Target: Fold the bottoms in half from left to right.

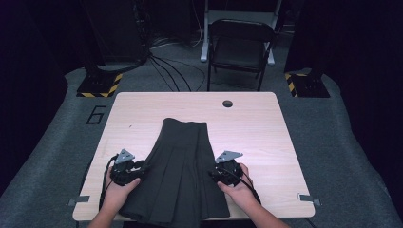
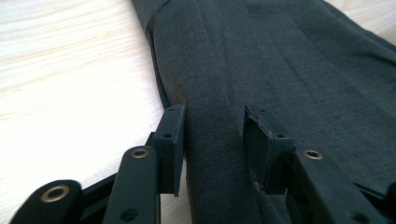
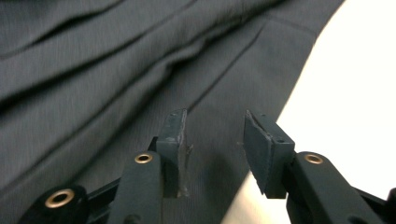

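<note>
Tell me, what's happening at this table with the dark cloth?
A person sits at a wooden table, holding a two-jaw gripper in each hand. A dark grey pleated skirt lies flat in front of them. The left gripper sits at the skirt's left edge and the right gripper at its right edge. Both have their jaws open over the fabric, with nothing pinched yet. It looks like both edges are about to be grasped.

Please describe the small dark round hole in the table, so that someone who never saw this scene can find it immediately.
Start from the light wooden table in the high view. Go to its far edge, the side nearest the black folding chair, a little right of centre. There, beyond the narrow end of the dark pleated skirt, lies the round hole, the one dark spot in the bare wood.
</note>
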{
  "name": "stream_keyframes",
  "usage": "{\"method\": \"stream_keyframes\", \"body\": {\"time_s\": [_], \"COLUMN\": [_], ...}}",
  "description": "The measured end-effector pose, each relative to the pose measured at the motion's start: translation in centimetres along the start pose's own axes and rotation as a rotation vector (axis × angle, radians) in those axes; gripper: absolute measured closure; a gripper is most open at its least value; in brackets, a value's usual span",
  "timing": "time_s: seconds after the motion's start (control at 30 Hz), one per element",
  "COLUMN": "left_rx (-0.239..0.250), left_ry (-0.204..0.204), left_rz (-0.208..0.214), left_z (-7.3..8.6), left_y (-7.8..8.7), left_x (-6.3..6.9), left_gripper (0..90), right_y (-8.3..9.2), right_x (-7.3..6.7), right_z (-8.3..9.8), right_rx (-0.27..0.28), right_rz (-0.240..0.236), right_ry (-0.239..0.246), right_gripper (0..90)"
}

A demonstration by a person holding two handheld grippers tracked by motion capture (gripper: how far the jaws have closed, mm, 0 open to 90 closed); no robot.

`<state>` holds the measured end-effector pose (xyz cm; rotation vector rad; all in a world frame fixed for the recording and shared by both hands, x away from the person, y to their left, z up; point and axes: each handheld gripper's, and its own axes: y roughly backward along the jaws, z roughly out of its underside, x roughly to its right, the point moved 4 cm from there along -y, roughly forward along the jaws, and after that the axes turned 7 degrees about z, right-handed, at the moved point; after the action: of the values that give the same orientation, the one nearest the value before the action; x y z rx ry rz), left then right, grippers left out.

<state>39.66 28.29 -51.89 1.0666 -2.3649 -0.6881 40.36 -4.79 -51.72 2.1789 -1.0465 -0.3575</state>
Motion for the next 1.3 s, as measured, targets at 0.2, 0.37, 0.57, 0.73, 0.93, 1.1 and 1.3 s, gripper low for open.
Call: {"method": "stream_keyframes", "body": {"time_s": [0.2,0.37,0.57,0.73,0.93,1.1,1.3], "left_rx": [0.015,0.03,0.04,0.025,0.027,0.03,0.034], "left_ry": [0.006,0.03,0.023,0.013,0.018,0.02,0.023], "left_rz": [-0.006,-0.003,-0.008,-0.003,-0.002,-0.001,-0.003], "left_z": [0.3,0.7,0.6,0.7,0.8,0.7,0.7], "left_y": [1.0,1.2,1.0,1.0,0.9,1.1,1.0], "left_x": [0.0,-0.4,-0.2,-0.1,-0.2,-0.3,-0.4], "left_gripper": [51.7,49.4,48.8,48.5,47.9,47.7,47.7], "right_y": [-1.1,-2.7,-5.1,-6.5,-7.8,-8.8,-9.2], "right_x": [-0.1,-0.5,-1.3,-1.3,-1.0,-1.0,-1.3], "right_z": [-2.5,-4.5,-5.3,-5.7,-5.7,-5.2,-5.1], "right_rx": [0.012,0.016,-0.002,-0.007,-0.031,-0.059,-0.048], "right_rz": [0.002,-0.023,-0.033,-0.006,0.014,0.011,0.014], "right_ry": [-0.026,-0.044,-0.052,-0.055,-0.073,-0.093,-0.056], "right_gripper": [55.3,48.9,43.5,40.7,39.1,38.7,41.0]}}
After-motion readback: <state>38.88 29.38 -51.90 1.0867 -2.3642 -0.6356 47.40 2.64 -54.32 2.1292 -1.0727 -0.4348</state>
